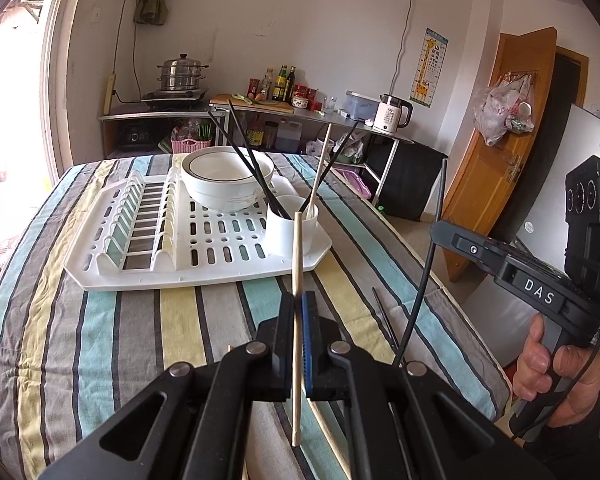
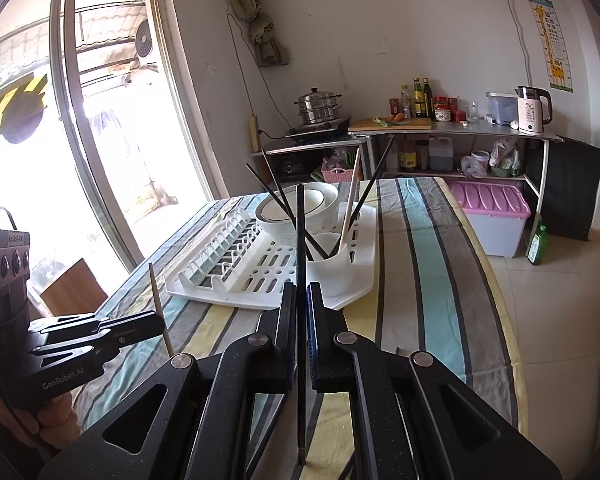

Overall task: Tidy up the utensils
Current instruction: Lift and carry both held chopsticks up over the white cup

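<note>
My left gripper [image 1: 299, 300] is shut on a pale wooden chopstick [image 1: 297, 256] that stands almost upright above the striped tablecloth. My right gripper [image 2: 301, 294] is shut on a black chopstick [image 2: 300, 232], also held upright. Ahead, a white dish rack [image 1: 204, 240] carries a white utensil cup [image 1: 290, 226] with several black chopsticks and one wooden one leaning in it. Two stacked white bowls [image 1: 226, 178] sit behind the cup. In the left wrist view the right gripper [image 1: 440, 230] shows at the right with its black chopstick. In the right wrist view the left gripper [image 2: 160, 322] appears at the left edge.
A black chopstick [image 1: 384, 318] lies on the tablecloth [image 1: 100, 340] to the right of my left gripper, and a wooden one [image 1: 332, 436] lies below it. A metal counter [image 2: 452, 130] with bottles, kettle and steamer pot stands behind the table. A pink-lidded bin [image 2: 492, 208] sits on the floor.
</note>
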Tool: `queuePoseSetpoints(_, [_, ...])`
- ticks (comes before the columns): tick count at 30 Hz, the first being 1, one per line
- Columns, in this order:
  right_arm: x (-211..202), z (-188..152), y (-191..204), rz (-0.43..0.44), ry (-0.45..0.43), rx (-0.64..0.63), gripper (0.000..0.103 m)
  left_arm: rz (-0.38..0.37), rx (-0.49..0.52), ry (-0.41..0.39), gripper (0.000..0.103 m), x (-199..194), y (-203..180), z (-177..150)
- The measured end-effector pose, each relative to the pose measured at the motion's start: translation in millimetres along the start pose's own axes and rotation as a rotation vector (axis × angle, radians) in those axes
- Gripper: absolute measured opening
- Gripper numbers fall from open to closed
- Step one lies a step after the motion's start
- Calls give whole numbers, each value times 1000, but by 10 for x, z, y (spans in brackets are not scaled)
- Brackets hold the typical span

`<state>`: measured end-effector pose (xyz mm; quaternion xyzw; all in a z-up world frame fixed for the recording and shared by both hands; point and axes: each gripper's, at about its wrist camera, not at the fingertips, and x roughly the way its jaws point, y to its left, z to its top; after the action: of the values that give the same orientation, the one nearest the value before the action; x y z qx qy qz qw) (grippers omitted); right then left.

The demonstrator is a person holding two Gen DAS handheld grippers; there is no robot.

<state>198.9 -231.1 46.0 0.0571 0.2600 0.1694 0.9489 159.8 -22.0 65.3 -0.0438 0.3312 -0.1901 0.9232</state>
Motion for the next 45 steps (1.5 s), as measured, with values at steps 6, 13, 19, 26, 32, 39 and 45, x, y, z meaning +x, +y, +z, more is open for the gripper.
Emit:
queuePoseSetpoints(6, [-40,18,-1,-5,-15,-8,5,-2,14,-17,0,-55,-19,47])
queuePoseSetpoints(13, [-12,19,-8,-9,-13,-9,4,-9,-49,28,0,117,108,42])
queuePoseSetpoints(19, [12,24,-13,-13,-8,-14,4,22,-132,173,12,674,278,48])
queuePoseSetpoints(26, [26,38,-45,-15,-3,-16,4,54,-129,298,34,1292,254,32])
queuePoseSetpoints(32, [48,39,-52,-18,-2,-15,4,99,-115,342,15,1561,256,-20])
queuePoseSetpoints(39, [71,112,-93,-21,-14,-15,4,76,-96,267,6,1269,165,71])
queuePoseSetpoints(45, [97,259,-77,-23,-38,-22,4,24,-83,135,6,788,95,431])
